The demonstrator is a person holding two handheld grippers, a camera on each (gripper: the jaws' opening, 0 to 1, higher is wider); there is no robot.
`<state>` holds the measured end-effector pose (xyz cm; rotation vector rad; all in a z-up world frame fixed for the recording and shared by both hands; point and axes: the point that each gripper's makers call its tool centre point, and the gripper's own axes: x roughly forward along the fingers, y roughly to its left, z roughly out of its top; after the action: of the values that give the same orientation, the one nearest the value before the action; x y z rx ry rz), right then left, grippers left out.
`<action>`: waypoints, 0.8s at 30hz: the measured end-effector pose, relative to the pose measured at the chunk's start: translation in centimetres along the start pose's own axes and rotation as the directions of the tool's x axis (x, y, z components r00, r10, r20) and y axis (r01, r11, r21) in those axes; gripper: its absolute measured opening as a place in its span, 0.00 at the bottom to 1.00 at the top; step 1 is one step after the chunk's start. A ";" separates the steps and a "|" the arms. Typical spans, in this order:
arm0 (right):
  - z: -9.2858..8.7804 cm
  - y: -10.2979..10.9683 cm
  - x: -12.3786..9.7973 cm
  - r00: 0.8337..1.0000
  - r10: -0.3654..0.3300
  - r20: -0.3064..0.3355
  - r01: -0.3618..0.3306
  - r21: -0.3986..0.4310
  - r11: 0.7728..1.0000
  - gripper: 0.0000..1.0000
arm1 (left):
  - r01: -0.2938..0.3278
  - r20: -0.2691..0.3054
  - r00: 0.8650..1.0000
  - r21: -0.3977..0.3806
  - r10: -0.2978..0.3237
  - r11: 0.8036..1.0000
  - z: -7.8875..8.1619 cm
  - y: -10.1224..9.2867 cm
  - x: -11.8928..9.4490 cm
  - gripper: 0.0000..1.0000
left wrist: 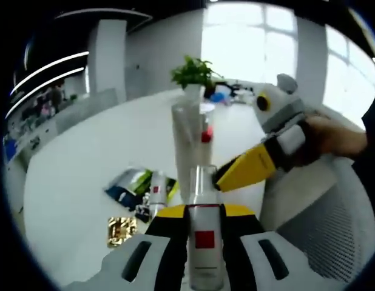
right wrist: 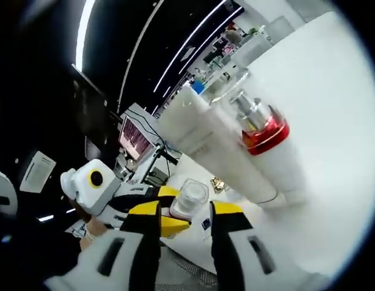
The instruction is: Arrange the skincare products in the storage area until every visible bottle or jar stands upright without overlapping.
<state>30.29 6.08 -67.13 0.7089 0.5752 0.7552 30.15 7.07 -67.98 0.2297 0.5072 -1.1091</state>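
Observation:
My left gripper (left wrist: pixel 204 213) is shut on a white bottle (left wrist: pixel 204 254) with a red square label, held upright, its clear cap (left wrist: pixel 202 182) above the jaws. My right gripper (left wrist: pixel 245 171), held by a hand (left wrist: pixel 333 136), reaches in from the right with its yellow jaw beside that cap. In the right gripper view the clear cap (right wrist: pixel 189 200) sits between the open jaws of my right gripper (right wrist: pixel 187 213), with the left gripper (right wrist: pixel 93 179) below left. Behind stand a tall white tube (left wrist: pixel 189 136) (right wrist: pixel 218 142) and a pump bottle with a red collar (left wrist: pixel 207 134) (right wrist: pixel 264 130).
On the white table (left wrist: pixel 84 163) lie a small white bottle with a red label (left wrist: pixel 156 191), a colourful packet (left wrist: pixel 130 182) and a gold packet (left wrist: pixel 122 229). A mesh basket (left wrist: pixel 333 224) is at the right. A potted plant (left wrist: pixel 193 73) stands at the back.

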 end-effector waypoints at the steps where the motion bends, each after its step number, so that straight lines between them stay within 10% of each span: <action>1: 0.1 0.1 0.0 1.000 0.007 0.003 -0.007 0.008 1.000 0.30 | 0.002 0.008 1.000 -0.001 -0.002 1.000 0.2 -0.1 0.0 0.16; 16: 0.3 0.6 0.0 0.994 0.086 0.067 -0.100 0.251 0.963 0.22 | 0.010 0.049 0.999 0.030 -0.011 1.000 1.0 -0.5 0.0 0.16; 24: 0.4 0.5 0.0 0.995 0.071 0.070 -0.087 0.249 0.965 0.20 | 0.015 0.051 0.999 0.070 -0.019 0.997 1.2 -1.0 0.2 0.16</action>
<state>30.32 6.21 -66.51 0.9919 0.5963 0.7390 29.64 5.97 -66.93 0.2576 0.4256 -1.1475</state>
